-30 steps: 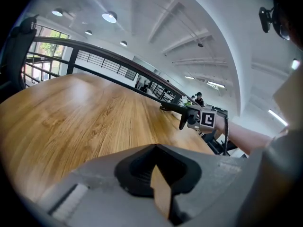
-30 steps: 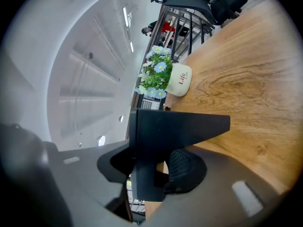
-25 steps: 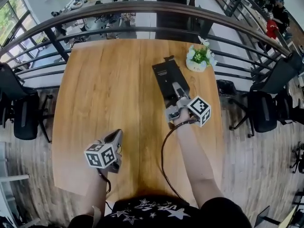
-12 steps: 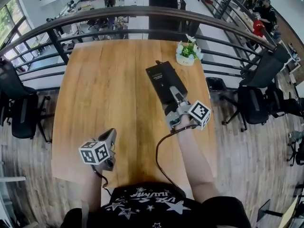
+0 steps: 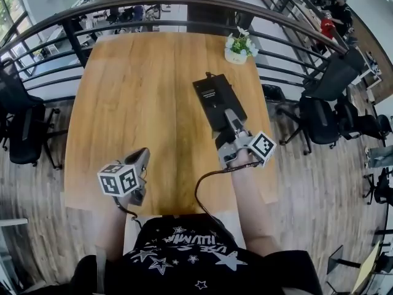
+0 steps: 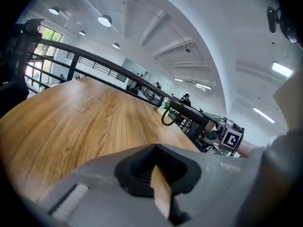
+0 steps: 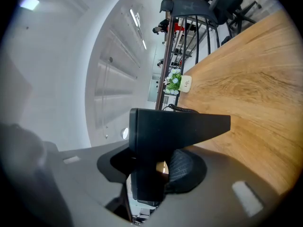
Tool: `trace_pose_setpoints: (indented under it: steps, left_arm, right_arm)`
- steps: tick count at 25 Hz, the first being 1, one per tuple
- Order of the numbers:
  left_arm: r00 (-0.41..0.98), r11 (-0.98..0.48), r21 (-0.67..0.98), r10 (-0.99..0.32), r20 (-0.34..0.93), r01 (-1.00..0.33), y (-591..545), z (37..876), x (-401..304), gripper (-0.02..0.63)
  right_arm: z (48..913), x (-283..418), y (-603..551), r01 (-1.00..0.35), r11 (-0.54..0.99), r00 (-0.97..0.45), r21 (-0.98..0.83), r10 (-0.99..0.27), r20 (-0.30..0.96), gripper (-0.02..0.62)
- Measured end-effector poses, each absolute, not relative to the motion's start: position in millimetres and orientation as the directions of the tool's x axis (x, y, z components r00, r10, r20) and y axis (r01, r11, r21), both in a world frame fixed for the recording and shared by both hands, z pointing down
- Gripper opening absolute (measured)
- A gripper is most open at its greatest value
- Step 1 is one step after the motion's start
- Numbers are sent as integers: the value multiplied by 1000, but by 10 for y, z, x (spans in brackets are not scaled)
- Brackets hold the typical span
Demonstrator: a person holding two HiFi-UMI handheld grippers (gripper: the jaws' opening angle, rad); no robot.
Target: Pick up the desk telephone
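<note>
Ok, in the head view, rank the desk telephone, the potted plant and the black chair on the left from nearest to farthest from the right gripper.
1. desk telephone, clamped in the right gripper.
2. potted plant, at the far edge of the table.
3. black chair, beyond the table's left side.

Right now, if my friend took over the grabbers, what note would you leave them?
Right gripper: shut on the phone's near end.
Left gripper: shut, empty, over the table's near left part.
Phone: over the table's right side and seems lifted off it, with the cord at its far end. The plant is beyond it.
Done: the grip and, apparently, the lift.
Left: hold steady and watch the cord.
</note>
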State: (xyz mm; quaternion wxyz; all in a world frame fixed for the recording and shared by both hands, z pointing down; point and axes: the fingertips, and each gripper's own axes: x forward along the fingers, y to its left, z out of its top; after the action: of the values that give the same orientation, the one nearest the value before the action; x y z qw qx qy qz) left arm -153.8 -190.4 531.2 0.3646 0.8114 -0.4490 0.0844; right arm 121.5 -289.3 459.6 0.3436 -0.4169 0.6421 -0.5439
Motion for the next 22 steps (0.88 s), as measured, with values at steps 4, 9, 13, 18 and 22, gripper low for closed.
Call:
trace_pose_setpoints:
  steps: [4,9,13,18,22]
  left_arm:
    - [623,-380,517,-635,456,-766,-1675,5305,-1502,2]
    - [658,-448,492,-608,444,-746,-1559,5250,-1480,2]
    - [668,-453,502,-599,441,-737,-1438,5278,-1409,2]
    - [659,-436,503,-595,461,-746,-1195,5326,-1378,2]
    - [636,-412,498,-612,469,-763,-958,5315,-1335,2]
  right_arm:
    - [4664,1132,-2499,-160,85,-406,-983,-914,-13,172]
    - [4785,979,-2115,-153,108,-398,-982,-916,-39,172]
    - [4911,959,-1861,-134,94,-407,-987,-913,-32,173]
    - [5006,975,-1591,-111,87,-423,-990,-906,-32,175]
    - [5048,978,-1386,-110,94,-458,-989,-888,-34,175]
